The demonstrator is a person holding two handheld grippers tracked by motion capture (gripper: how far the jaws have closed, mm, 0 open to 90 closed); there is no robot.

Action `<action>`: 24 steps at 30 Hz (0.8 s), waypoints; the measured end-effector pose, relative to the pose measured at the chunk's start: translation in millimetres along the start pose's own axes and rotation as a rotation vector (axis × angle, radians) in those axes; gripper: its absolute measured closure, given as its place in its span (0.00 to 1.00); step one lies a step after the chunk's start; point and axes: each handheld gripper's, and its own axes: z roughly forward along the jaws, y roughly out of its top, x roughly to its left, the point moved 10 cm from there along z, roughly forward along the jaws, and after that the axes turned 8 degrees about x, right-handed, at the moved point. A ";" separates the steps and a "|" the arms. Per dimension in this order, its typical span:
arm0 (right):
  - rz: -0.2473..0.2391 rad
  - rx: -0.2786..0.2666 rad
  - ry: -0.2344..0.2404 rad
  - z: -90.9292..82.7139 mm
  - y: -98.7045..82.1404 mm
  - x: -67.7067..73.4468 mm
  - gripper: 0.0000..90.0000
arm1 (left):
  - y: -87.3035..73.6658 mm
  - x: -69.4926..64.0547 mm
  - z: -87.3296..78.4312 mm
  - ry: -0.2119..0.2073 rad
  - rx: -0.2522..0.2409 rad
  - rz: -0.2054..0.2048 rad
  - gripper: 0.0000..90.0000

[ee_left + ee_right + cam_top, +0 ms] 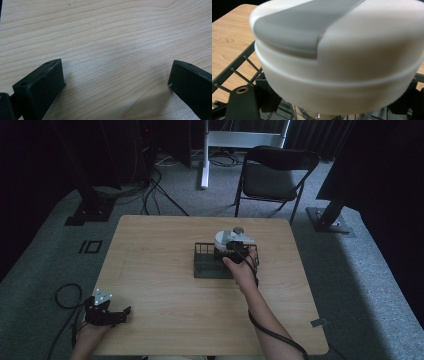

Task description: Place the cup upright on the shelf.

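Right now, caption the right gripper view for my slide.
Close-up of a white lid with a grey flap, above a black wire basket on the wooden table.

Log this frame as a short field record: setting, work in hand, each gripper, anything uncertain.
setting: wooden table, folding chair behind it
work in hand: white-lidded container at the right end of a black wire rack
container lid: white with a grey band, seen close in the right gripper view
right gripper: at the container over the rack
left gripper: jaws wide apart, nothing between them, over bare table near the left front corner
uncertain: whether the right jaws clamp the container
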 end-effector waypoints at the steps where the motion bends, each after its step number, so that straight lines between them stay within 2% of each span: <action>1: 0.001 0.006 -0.001 0.4 -0.5 -0.3 0.20 | 0.0 0.0 0.0 0.000 0.000 0.000 0.01; 10: -0.021 0.024 -0.005 3.4 -3.1 0.1 0.20 | 0.0 0.0 0.0 0.000 0.000 0.000 0.01; 20: -0.036 0.025 0.026 -0.5 -8.7 -0.9 0.20 | 0.0 0.0 0.0 0.000 0.000 0.000 0.01; 24: -0.082 0.038 0.026 -3.3 -13.6 0.5 0.20 | 0.0 0.0 0.0 0.000 0.000 0.000 0.01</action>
